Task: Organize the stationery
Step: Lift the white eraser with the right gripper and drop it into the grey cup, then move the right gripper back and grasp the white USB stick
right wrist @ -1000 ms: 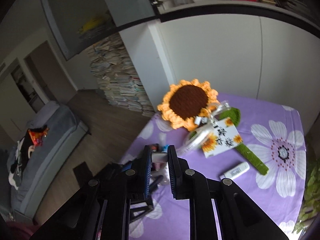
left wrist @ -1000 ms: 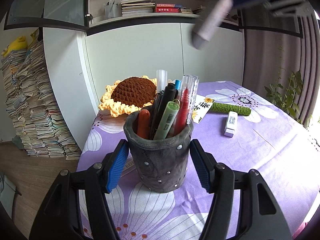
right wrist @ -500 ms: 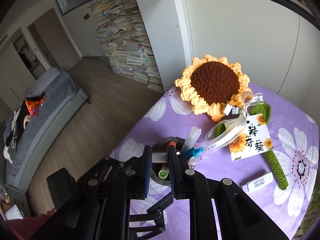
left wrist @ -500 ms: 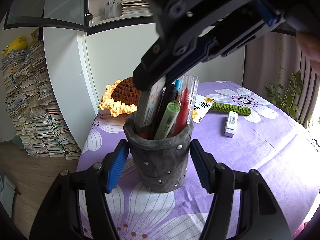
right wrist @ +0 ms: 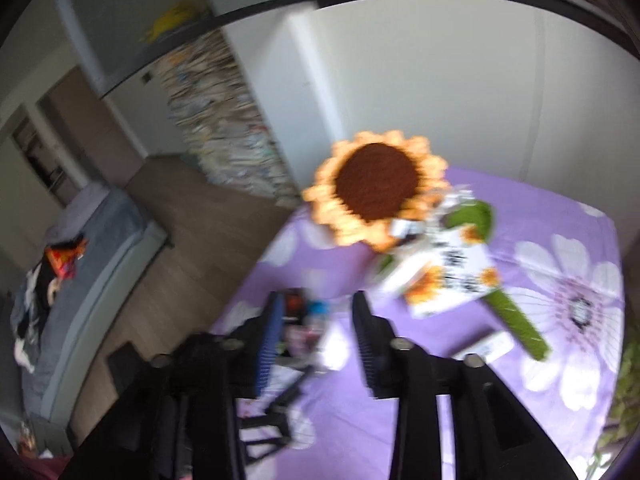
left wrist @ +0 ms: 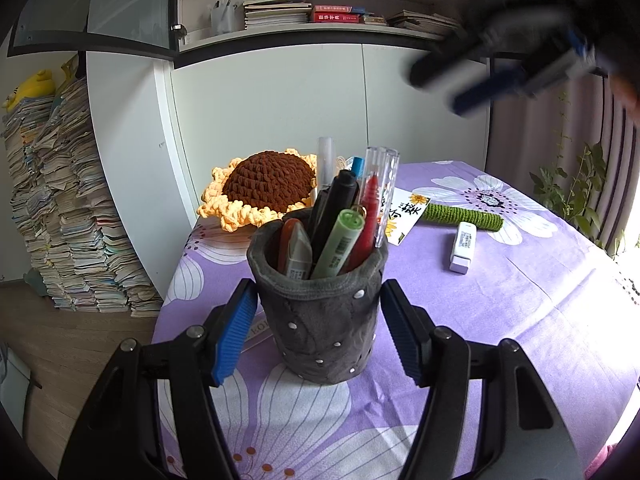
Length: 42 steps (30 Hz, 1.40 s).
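Claws sit at two heights over the purple floral surface [left wrist: 540,292]. The left claw [left wrist: 316,332] is low and level, its blue ribbed pads [left wrist: 234,332] spread wide on either side of the cup [left wrist: 320,320], near it but not touching. The right claw [right wrist: 316,336] hangs high above, tilted down toward the cup, blurred, its jaws parted with nothing between them.

The cup is dark grey felt, soft-walled and round, dotted with small metal studs. It stands upright and is packed with pens [left wrist: 340,236]: a green marker, a red pen, black ones, a clear plastic tube, and a grey wedge-tipped piece at the left side. Behind it lies a crocheted sunflower [left wrist: 268,184] with a knobbly brown centre, yellow petals and a green knitted stem, a printed card [left wrist: 404,216] beside it. A white eraser [left wrist: 463,246] lies flat, well apart to the right.
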### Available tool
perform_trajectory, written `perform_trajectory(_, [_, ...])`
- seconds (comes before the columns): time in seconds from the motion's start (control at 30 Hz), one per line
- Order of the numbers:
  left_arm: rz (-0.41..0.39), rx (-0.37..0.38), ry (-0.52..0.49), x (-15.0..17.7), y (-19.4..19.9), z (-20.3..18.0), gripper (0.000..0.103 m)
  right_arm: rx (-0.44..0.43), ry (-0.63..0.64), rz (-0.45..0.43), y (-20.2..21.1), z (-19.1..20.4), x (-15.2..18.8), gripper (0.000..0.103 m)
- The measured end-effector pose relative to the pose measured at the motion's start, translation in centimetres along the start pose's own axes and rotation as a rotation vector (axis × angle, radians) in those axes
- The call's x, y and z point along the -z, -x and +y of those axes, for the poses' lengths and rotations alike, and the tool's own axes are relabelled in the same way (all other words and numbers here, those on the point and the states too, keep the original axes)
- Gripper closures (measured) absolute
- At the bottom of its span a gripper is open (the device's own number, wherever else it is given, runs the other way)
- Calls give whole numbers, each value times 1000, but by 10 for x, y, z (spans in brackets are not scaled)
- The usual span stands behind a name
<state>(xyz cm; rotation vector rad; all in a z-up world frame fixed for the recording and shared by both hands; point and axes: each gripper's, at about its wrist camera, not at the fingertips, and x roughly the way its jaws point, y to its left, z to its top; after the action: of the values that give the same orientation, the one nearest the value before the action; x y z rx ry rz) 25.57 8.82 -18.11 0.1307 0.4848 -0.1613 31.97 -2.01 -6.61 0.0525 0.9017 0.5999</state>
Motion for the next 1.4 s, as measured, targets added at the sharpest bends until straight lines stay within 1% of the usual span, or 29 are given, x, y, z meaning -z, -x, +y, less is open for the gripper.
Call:
perform_trajectory(0.03, [0,0,0,0,0,0,40,48,-34,4,0,-15,3,46])
perform_trajectory(0.07, [0,0,0,0,0,0,40,96,-79,18,-2,-32,8,46])
perform_trajectory(0.1, [0,0,0,0,0,0,40,143,-134,48,-7,-52,15,46])
perform_trajectory(0.17, [0,-1,0,0,0,0,40,212,-268,143,-24,-94,31,46])
perform_trajectory(0.23, [0,-1,-1,0,0,0,39,215,-387,199,-36,-127,47,46])
perform_trajectory(0.33, [0,-5,-4,0,0,0,39,183,-516,227,-48,-158,60,46])
perform_trajectory(0.4, [0,-7,-6,0,1,0,39,176,-544,236,-56,-164,60,46])
perform_trajectory(0.5, [-1,-9,-7,0,1,0,39,173,-549,257,-69,-162,54,46])
perform_trajectory(0.63, [-1,-8,-6,0,1,0,39,165,-510,303,-96,-155,42,46])
perform_trajectory(0.7, [0,-6,-5,0,1,0,39,180,-490,336,-109,-153,40,46])
perform_trajectory(0.73, [1,-4,-4,0,1,0,39,186,-500,344,-115,-154,40,46])
perform_trajectory(0.8, [2,0,0,0,1,1,39,184,-522,354,-123,-156,39,46])
perform_trajectory(0.83, [2,2,2,0,1,1,39,191,-522,339,-123,-156,37,47])
perform_trajectory(0.87, [3,3,3,0,1,1,39,199,-517,335,-124,-155,34,51])
perform_trajectory(0.9, [3,4,4,0,1,1,39,204,-508,337,-126,-155,32,61])
perform_trajectory(0.93, [3,4,4,0,1,1,39,209,-493,343,-128,-153,30,66])
perform_trajectory(0.97, [3,5,4,0,1,0,39,221,-464,345,-130,-150,27,70])
perform_trajectory(1.0, [3,5,5,0,1,0,39,234,-415,346,-131,-144,25,72])
perform_trajectory(1.13, [3,5,5,0,1,0,39,285,-224,360,-131,-114,26,74])
perform_trajectory(1.23, [3,5,5,0,1,0,39,258,-121,386,-122,-92,37,74])
perform_trajectory(1.4, [3,6,6,0,1,1,39,253,50,401,-91,-61,61,74])
